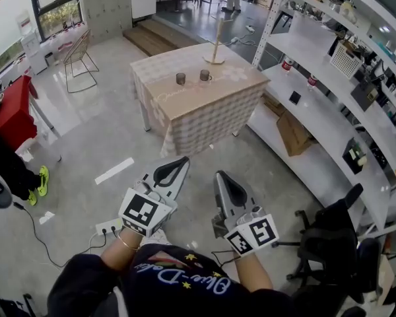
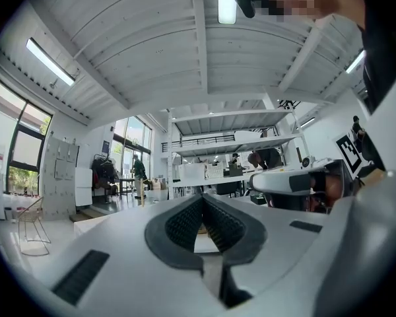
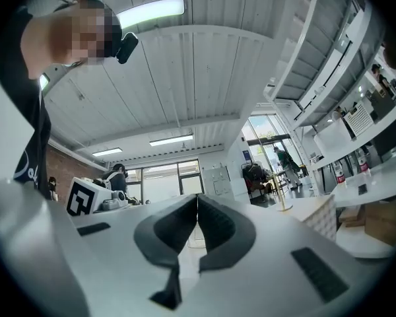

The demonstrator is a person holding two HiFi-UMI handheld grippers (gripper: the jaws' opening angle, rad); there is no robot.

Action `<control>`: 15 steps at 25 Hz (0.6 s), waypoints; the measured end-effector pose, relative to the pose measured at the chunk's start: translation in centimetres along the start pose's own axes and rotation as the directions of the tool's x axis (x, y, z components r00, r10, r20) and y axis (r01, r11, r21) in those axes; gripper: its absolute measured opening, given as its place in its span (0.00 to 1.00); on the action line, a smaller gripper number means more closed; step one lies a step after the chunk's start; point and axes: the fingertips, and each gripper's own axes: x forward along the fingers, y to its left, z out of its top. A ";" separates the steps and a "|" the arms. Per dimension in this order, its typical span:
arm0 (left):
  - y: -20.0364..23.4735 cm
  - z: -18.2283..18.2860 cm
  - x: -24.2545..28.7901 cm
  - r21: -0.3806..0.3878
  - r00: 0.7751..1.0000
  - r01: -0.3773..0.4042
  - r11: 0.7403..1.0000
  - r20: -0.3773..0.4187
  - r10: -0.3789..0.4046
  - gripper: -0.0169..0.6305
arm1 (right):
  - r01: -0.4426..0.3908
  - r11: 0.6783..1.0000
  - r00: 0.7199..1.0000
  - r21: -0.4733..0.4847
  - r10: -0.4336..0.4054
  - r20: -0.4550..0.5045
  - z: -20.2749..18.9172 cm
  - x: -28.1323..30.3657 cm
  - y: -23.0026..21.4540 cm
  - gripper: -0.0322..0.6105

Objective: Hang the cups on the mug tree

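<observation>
Cups (image 1: 181,78): two, dark, possibly glass | mug tree (image 1: 215,45): thin wooden post

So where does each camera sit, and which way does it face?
Head view: on the person's head, looking steeply down and ahead at the cloth-covered table with wooden mug tree; shows left gripper, right gripper, forearms.
Left gripper view: rides the left gripper, looks along its shut jaws; right gripper at right.
Right gripper view: rides the right gripper, along its shut jaws; shares the mug tree with head view.
</observation>
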 end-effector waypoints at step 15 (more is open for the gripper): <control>6.7 -0.2 5.6 -0.019 0.995 0.103 0.995 0.020 -0.102 0.04 | 0.118 0.993 0.993 -0.009 -0.118 -0.005 -0.4 7.0 -4.2 0.06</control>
